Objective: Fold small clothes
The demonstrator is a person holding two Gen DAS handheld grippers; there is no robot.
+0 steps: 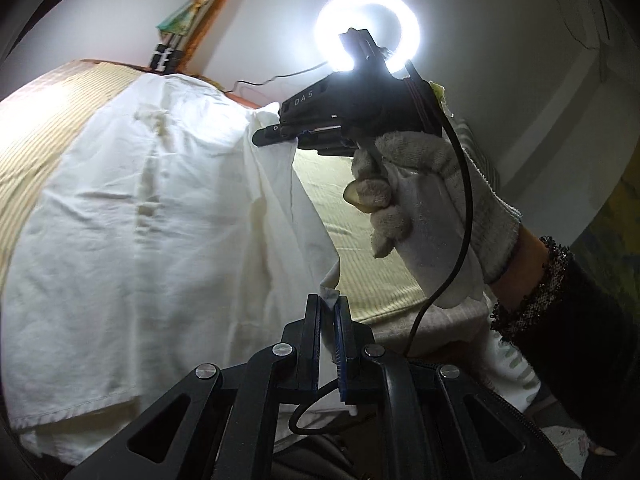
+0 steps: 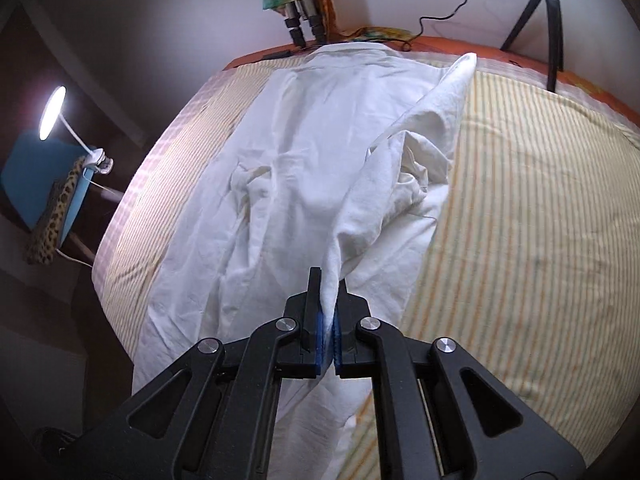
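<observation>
A white buttoned shirt (image 1: 132, 208) lies spread on a yellow-striped bed sheet (image 2: 520, 208), collar toward the far end. My left gripper (image 1: 329, 304) is shut on a corner of the shirt's right edge, near the hem. My right gripper (image 1: 276, 140), held by a gloved hand (image 1: 432, 200), pinches the same edge higher up and lifts it off the sheet. In the right wrist view the right gripper (image 2: 329, 284) is shut on a raised ridge of the white shirt (image 2: 304, 168), and the fabric runs up between its blue pads (image 2: 320, 332).
A ring light (image 1: 368, 28) shines against the wall. A black tripod (image 2: 540, 20) stands at the bed's far right. A desk lamp (image 2: 52, 112) is clipped to a blue chair (image 2: 36, 184) with a leopard-print cloth beside the bed. An orange edge (image 2: 440, 46) borders the bed.
</observation>
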